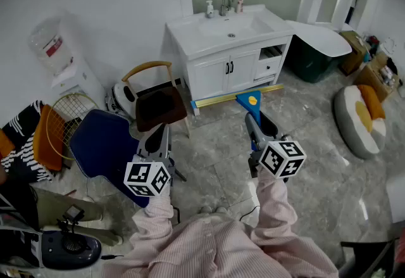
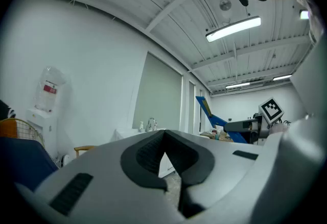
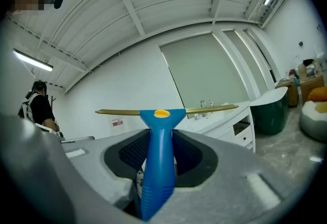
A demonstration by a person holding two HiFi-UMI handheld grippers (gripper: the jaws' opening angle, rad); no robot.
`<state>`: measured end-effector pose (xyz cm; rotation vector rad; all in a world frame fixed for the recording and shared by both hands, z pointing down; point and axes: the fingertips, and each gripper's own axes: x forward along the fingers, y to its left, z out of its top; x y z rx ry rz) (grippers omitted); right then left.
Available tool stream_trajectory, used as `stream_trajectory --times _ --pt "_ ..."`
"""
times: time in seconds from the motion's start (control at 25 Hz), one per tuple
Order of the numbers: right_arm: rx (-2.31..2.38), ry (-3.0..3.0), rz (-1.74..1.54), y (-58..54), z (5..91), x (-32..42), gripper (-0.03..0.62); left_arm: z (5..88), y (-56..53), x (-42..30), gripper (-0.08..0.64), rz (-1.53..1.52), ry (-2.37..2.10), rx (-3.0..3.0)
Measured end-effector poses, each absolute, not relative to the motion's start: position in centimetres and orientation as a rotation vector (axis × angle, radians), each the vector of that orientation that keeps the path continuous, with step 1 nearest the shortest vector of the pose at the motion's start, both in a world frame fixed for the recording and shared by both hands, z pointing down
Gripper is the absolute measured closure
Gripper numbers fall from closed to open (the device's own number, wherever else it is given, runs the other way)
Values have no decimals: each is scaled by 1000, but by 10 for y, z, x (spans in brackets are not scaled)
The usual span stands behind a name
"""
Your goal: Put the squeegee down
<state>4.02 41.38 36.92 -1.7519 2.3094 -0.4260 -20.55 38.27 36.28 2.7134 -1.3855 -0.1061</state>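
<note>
White water dispenser (image 1: 63,61), bottle on top, at the far left edge of the floor (image 1: 215,163) against the wall. Wire basket (image 1: 71,120) just below it, beside a blue chair (image 1: 104,144). Wooden chair (image 1: 157,102) with a dark seat, near the left corner of the vanity.

Left gripper (image 1: 157,133): held level above the floor, over the blue chair's right edge; jaws pressed together at the tips, nothing between them.

White vanity (image 1: 228,49) with sink, tap and small bottles, at the back edge of the floor, centre.

Right gripper (image 1: 254,120): held level, right of the left one; jaws pinching the squeegee (image 1: 251,101) by its blue handle (image 3: 157,167). The squeegee hangs in the air above the floor, in front of the vanity's lower edge; its brass-coloured blade (image 3: 214,109) lies crosswise at the far end, a yellow spot at the head.

Green bin (image 1: 313,61) with a white lid, right of the vanity. White and orange cushion (image 1: 359,120) at the right edge of the floor.
</note>
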Motion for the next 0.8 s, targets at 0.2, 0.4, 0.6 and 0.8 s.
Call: stream_trajectory --times 0.2,0.4,0.6,0.8 --pt "-1756 2316 -432 412 372 49 456 365 381 -197 558 -102 -1387 2705" --pt "-1752 2325 -445 408 375 60 456 368 376 -184 558 -90 -1385 2696" --pt "-1750 2311 -488 401 386 67 456 380 376 -178 558 -65 -1387 2677" --pt "-1742 2327 -518 390 399 67 456 392 366 -181 558 -51 -1411 2641"
